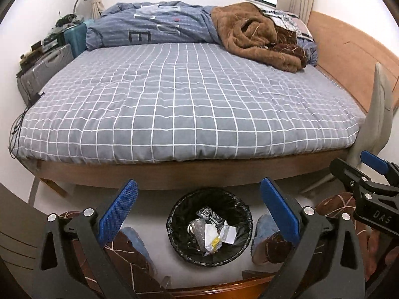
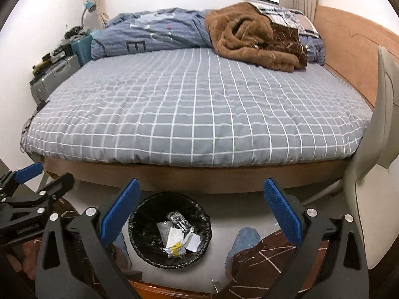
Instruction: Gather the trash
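Both grippers hang released above the trash bin (image 1: 209, 226), holding nothing. The left gripper (image 1: 198, 209) has its blue pads spread wide, one on either side of the bin's rim; the right gripper (image 2: 202, 210) stands just as wide, with the bin below its left pad. Inside the bin lie crumpled wrappers (image 1: 212, 234), possibly foil and paper. Slippered feet (image 1: 264, 239) flank the bin. Behind the bin stretches the checked bed (image 1: 189, 104).
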Demonstrator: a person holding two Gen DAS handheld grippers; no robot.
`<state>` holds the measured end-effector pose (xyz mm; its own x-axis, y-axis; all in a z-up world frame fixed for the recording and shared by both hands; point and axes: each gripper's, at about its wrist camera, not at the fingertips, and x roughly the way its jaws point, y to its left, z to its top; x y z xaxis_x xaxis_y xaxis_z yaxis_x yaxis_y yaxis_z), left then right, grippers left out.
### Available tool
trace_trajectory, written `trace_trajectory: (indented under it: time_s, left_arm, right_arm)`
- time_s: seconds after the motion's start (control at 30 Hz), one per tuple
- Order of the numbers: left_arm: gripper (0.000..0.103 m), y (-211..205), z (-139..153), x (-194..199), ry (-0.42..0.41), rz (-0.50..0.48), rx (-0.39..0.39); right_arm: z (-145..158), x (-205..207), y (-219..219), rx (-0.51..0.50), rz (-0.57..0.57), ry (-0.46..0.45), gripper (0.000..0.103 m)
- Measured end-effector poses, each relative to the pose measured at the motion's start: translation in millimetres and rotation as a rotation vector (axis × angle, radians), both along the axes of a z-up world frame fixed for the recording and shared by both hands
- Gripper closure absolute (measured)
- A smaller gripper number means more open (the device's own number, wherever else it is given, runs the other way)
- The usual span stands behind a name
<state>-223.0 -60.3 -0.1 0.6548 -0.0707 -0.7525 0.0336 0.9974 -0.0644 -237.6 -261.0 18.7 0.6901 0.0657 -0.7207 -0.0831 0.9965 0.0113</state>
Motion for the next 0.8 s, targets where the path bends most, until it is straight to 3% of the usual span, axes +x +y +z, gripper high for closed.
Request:
trace_trajectory:
  time_s: [0.8]
  left_arm:
    - [0.006, 0.8, 1.5, -7.9, -0.003, 0.015, 0.007]
  right_arm:
    - [6.7, -7.2, 4.3, 0.003, 0.001, 0.0, 0.008]
